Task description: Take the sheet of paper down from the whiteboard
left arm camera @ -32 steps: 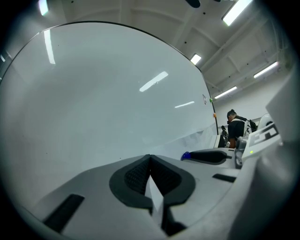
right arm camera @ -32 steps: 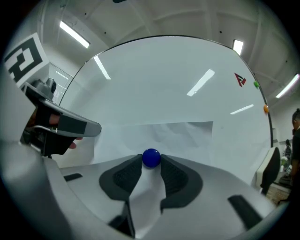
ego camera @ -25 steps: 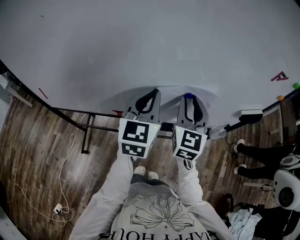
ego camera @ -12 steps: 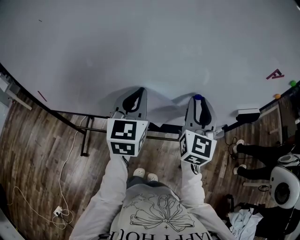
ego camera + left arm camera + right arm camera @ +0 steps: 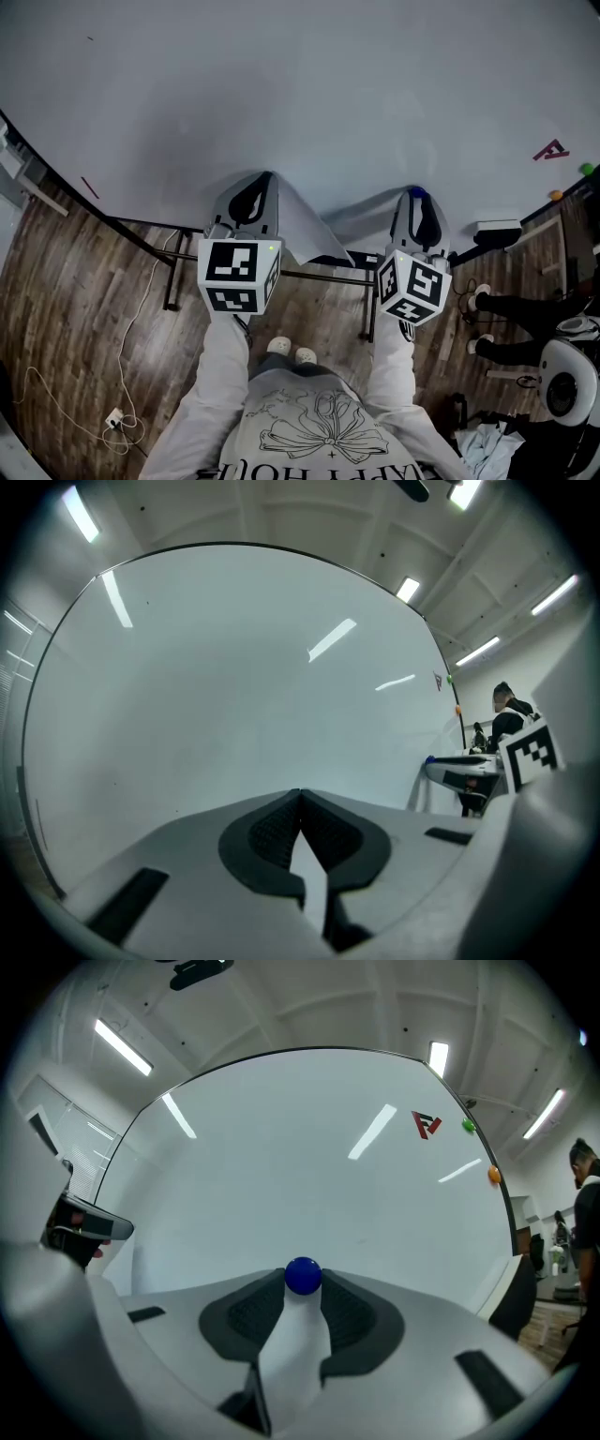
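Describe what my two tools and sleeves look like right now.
Both the left tool and right tool are light grey moulded shells with black ribbed pads. Each carries a white cube printed with black square markers; a small green light shows on the left one. The sleeves are pale grey.

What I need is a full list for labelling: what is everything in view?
whiteboard: one, white, upper picture
sheet of paper: one, white, held between both grippers
magnets: three; blue in the right gripper, green and orange near the board's right edge
logo: one, red, board's right
box: one, white, board's ledge
cable: one, white, floor at left
seated person: one, dark trousers, far right
left gripper: one, grey, shut on the paper
right gripper: one, grey, shut on the blue magnet
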Action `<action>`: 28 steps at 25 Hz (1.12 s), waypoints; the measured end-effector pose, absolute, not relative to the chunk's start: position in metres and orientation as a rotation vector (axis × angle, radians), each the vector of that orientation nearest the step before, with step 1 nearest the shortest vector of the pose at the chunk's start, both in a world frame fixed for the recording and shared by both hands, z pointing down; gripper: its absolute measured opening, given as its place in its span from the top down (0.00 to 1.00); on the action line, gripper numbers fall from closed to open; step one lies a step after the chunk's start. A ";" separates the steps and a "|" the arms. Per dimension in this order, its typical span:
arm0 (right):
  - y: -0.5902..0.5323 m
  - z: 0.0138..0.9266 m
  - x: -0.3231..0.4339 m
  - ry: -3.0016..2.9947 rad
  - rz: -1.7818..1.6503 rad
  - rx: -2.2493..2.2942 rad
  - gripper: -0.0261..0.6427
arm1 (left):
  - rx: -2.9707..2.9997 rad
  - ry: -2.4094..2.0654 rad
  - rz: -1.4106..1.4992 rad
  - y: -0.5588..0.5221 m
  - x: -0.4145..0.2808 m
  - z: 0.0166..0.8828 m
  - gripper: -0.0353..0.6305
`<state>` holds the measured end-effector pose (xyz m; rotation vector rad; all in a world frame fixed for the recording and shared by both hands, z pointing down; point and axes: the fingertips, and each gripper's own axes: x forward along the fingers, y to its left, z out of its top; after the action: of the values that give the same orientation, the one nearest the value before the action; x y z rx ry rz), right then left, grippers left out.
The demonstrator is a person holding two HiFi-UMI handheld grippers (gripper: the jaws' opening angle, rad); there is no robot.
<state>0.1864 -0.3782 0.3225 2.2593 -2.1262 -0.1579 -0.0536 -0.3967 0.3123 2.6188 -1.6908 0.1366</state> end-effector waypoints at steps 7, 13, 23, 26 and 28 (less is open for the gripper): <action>-0.383 0.323 0.187 -2.144 -0.136 2.233 0.78 | 2.605 -1.729 0.133 -0.392 -0.061 0.306 0.94; -0.380 0.319 0.185 -2.160 -0.146 2.243 0.78 | 2.599 -1.738 0.127 -0.390 -0.061 0.305 0.94; -0.368 0.302 0.171 -2.215 -0.166 2.240 0.78 | 2.607 -1.710 0.090 -0.388 -0.051 0.305 0.94; -0.364 0.299 0.164 -2.232 -0.172 2.232 0.80 | 2.603 -1.713 0.069 -0.386 -0.049 0.303 0.94; -0.363 0.297 0.160 -2.239 -0.181 2.227 0.82 | 2.599 -1.717 0.060 -0.386 -0.049 0.302 0.94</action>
<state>0.1602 -0.3630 0.2970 2.2266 -2.2386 -0.1809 -0.0490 -0.3855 0.3022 2.5991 -1.7174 0.0596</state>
